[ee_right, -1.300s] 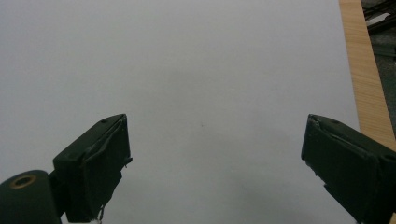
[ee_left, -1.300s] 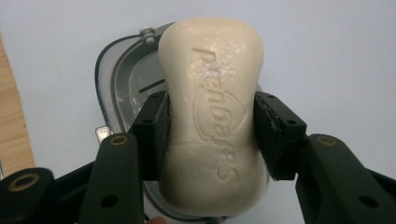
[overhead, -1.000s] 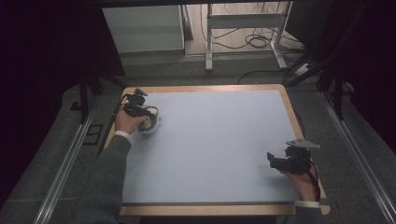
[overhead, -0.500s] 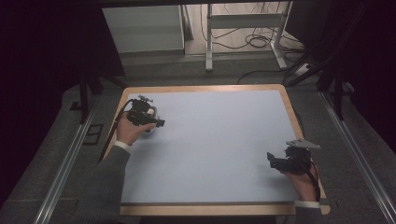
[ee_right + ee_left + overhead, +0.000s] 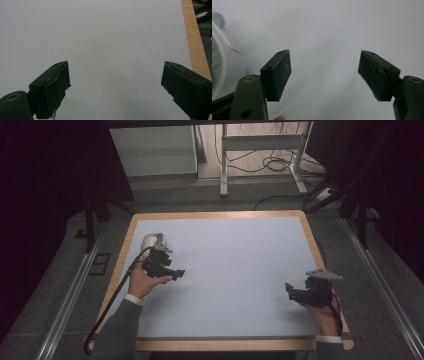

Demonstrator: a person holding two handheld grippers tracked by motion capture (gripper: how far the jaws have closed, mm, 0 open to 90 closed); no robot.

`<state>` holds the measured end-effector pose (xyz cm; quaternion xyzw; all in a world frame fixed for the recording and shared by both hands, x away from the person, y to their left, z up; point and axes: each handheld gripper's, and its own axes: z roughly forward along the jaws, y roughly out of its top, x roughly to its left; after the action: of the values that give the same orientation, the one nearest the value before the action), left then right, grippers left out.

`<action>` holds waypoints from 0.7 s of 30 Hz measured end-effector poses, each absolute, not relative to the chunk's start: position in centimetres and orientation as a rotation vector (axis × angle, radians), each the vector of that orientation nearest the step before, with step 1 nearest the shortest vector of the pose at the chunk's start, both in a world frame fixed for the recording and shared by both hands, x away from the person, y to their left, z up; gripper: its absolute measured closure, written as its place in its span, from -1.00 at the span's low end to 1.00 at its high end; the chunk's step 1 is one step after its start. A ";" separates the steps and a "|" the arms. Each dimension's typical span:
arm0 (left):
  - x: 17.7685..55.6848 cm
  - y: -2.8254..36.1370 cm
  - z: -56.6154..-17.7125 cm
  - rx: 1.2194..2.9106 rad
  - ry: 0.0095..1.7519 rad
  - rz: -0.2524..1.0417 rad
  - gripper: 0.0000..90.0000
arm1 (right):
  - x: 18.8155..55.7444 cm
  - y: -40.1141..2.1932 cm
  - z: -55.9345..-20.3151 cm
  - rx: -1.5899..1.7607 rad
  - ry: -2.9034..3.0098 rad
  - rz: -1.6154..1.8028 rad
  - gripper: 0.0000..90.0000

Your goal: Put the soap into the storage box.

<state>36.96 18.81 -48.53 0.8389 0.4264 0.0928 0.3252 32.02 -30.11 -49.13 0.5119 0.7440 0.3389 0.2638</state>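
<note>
Tongs in both my hands, over a wooden-edged desk (image 5: 127,250) covered by a pale blue-grey mat (image 5: 230,270). My left tongs (image 5: 176,273) sit near the desk's left edge, about halfway along it, held low over the mat with the jaws pointing toward the right. In the left gripper view those 2 black jaws stand wide apart with nothing between them, bare mat beyond. Just behind the left tongs, toward the far-left corner, lies a small whitish-grey rounded object (image 5: 151,241) on the mat; I cannot tell what it is. A blurred pale shape at the left edge of the left gripper view may be the same thing.

My right tongs (image 5: 290,292) hang near the near-right corner, jaws pointing left across the desk. In the right gripper view the 2 jaws are spread wide and hold nothing, with the wooden rim running along the right side.
</note>
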 end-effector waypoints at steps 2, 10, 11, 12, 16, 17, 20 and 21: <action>36.3 18.7 -49.0 2.193 1.113 0.236 -0.41 | 32.0 -30.1 -49.1 1.381 2.013 0.917 -0.82; 34.5 18.0 -50.8 2.212 1.126 0.226 -0.40 | 32.0 -30.0 -49.1 1.376 2.012 0.920 -0.82; 34.3 18.0 -51.1 2.204 1.120 0.217 -0.40 | 32.0 -30.0 -49.1 1.376 2.013 0.918 -0.82; 33.9 18.1 -51.4 2.180 1.119 0.199 -0.40 | 32.0 -30.0 -49.1 1.375 2.013 0.919 -0.82; 33.3 18.4 -52.1 2.158 1.113 0.183 -0.41 | 32.0 -30.0 -49.1 1.375 2.014 0.915 -0.82; 33.3 18.4 -52.1 2.158 1.113 0.183 -0.41 | 32.0 -30.0 -49.1 1.375 2.014 0.915 -0.82; 33.0 18.6 -52.4 2.165 1.123 0.184 -0.42 | 32.0 -30.0 -49.1 1.373 2.016 0.914 -0.82; 32.9 18.7 -52.4 2.154 1.131 0.186 -0.42 | 32.0 -29.9 -49.1 1.373 2.016 0.915 -0.82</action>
<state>32.94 18.71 -52.41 0.8291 0.4352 0.0715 0.3438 32.02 -29.95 -49.13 0.5081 0.7461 0.3386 0.2654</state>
